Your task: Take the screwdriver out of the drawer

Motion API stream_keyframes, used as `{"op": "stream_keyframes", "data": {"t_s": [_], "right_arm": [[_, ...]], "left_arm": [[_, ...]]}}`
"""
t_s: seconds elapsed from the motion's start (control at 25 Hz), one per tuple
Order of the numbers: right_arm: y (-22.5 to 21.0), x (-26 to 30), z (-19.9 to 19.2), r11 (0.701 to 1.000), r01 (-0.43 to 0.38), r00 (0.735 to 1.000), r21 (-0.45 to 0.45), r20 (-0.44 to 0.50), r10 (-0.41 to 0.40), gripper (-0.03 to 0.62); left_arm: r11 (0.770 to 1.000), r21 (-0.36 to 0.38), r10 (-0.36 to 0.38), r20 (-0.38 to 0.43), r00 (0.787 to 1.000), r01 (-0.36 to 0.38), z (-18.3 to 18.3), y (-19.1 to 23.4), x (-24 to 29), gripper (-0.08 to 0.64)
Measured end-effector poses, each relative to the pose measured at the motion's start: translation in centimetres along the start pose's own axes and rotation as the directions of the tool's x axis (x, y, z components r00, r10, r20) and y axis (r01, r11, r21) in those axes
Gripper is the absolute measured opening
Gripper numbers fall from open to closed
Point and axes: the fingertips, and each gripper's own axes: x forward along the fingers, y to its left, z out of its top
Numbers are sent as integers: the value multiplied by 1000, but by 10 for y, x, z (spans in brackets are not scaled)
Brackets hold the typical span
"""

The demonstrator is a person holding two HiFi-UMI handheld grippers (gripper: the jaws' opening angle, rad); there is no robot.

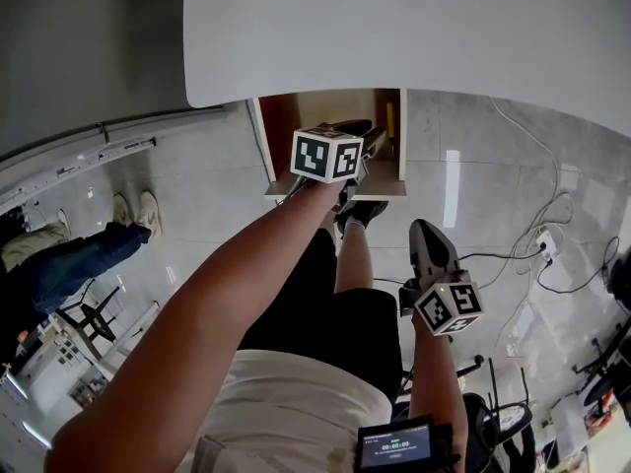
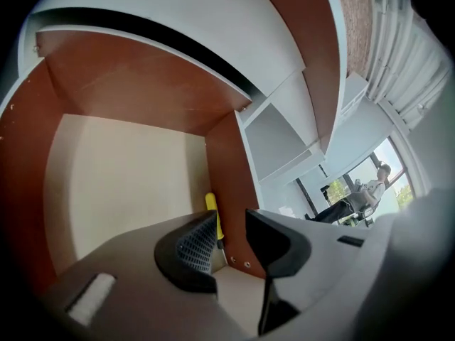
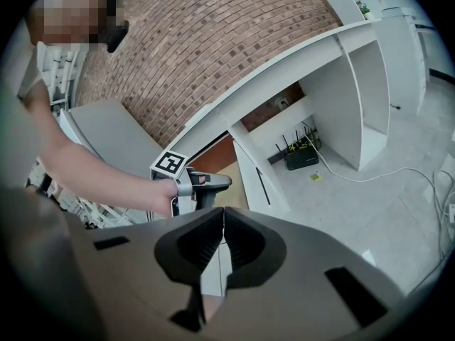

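Screwdriver (image 2: 212, 208) lies in the drawer (image 2: 128, 183) against its right wall, long axis running away from the spread, empty left tongs (image 2: 231, 227) just before it, while the right tongs (image 3: 222, 215), pressed together, hang well apart.

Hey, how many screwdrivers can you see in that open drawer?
1. The screwdriver, yellow-handled, lies along the right-hand wall of the drawer, just beyond the left gripper. That gripper covers the drawer's near part, so more may be hidden.
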Motion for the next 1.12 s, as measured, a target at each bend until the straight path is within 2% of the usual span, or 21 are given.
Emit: {"op": "stream_keyframes", "data": {"t_s": [0.24,0.8,1.0,1.12], "right_arm": [[-10,-7,-8,1000,23,999,-2,-26,-23,6],[-28,-14,-9,998,59,997,-9,-51,-59,6],[-32,-14,-14,998,62,996,-6,-61,-62,6],[-32,-16,-13,998,69,995,-6,-68,-69,6]], "left_arm": [[1000,-2,4,-5,1000,-4,3,12,23,126],[993,-118,-10,14,1000,11,0,33,63,126],[989,-145,-29,14,999,31,-5,37,70,126],[985,-163,-48,41,998,54,-3,36,68,124]]}}
